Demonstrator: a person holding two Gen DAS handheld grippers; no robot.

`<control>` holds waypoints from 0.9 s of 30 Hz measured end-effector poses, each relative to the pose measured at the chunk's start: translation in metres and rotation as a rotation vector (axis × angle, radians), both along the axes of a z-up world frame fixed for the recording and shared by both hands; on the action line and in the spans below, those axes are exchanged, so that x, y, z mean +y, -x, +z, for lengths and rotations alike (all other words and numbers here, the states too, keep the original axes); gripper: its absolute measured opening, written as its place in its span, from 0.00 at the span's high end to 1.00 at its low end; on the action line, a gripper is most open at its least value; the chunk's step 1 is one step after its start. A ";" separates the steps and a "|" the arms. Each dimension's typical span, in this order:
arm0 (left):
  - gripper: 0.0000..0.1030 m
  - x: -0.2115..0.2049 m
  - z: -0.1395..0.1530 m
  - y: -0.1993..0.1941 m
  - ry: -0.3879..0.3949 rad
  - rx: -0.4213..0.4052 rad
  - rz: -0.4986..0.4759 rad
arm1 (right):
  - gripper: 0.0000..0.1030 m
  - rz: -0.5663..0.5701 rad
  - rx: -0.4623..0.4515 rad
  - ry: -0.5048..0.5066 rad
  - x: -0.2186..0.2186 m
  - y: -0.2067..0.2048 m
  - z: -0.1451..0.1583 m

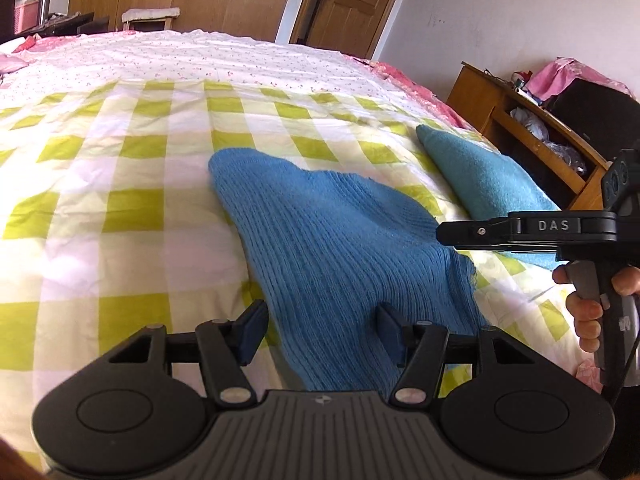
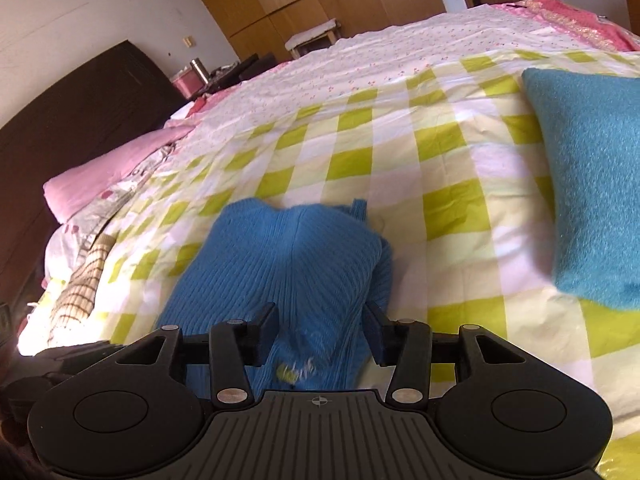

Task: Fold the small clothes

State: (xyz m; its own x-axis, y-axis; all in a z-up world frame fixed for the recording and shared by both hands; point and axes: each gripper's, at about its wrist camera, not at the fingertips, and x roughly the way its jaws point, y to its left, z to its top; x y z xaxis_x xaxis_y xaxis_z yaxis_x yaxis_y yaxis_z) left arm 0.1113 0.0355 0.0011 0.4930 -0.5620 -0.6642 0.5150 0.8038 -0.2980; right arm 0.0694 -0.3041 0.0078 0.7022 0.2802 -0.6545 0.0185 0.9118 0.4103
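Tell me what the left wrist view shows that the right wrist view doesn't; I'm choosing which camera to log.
Only the left wrist view shows the right gripper from the side, the hand holding it, and a wooden bedside cabinet.

Only the right wrist view shows a dark wooden headboard, a pink pillow and yellow stitching on the knit.

Both show the blue ribbed knit garment on the green-checked bedcover, and the folded teal fleece cloth.

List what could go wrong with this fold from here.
1. Neither tongs visibly pinch the blue ribbed knit: the left tongs and the right tongs stand apart around it, so a lift may drop it.
2. The knit is already bunched; pulling may skew the fold.
3. The teal folded cloth lies close by and could get dragged.
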 end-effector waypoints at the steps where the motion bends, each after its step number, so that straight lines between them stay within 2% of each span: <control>1: 0.39 -0.001 0.002 -0.001 -0.001 -0.012 0.001 | 0.56 -0.006 -0.002 0.003 0.000 -0.005 0.000; 5: 0.39 -0.006 0.006 -0.007 -0.002 -0.030 0.005 | 0.58 -0.046 0.030 0.004 0.002 -0.030 -0.011; 6: 0.39 -0.008 0.006 -0.008 -0.003 -0.031 0.004 | 0.69 -0.053 0.032 0.004 0.002 -0.034 -0.015; 7: 0.39 -0.010 0.005 -0.009 -0.009 -0.035 0.004 | 0.76 -0.059 0.037 0.002 0.002 -0.036 -0.018; 9: 0.39 -0.017 0.002 -0.011 -0.029 -0.044 0.009 | 0.90 -0.069 0.051 0.003 -0.002 -0.041 -0.024; 10: 0.39 -0.019 0.000 -0.012 -0.037 -0.046 0.011 | 0.92 -0.072 0.046 0.005 -0.004 -0.042 -0.025; 15: 0.37 -0.032 -0.008 -0.013 -0.069 -0.032 0.027 | 0.93 -0.080 0.040 0.055 -0.012 -0.046 -0.028; 18: 0.37 -0.039 -0.006 -0.009 -0.108 -0.053 0.040 | 0.93 -0.068 0.049 0.087 -0.008 -0.047 -0.035; 23: 0.37 -0.047 0.000 0.001 -0.174 -0.100 0.060 | 0.85 -0.057 -0.002 0.166 0.003 -0.038 -0.021; 27: 0.37 -0.051 0.004 0.008 -0.217 -0.132 0.086 | 0.84 -0.048 -0.071 0.230 0.012 -0.018 -0.004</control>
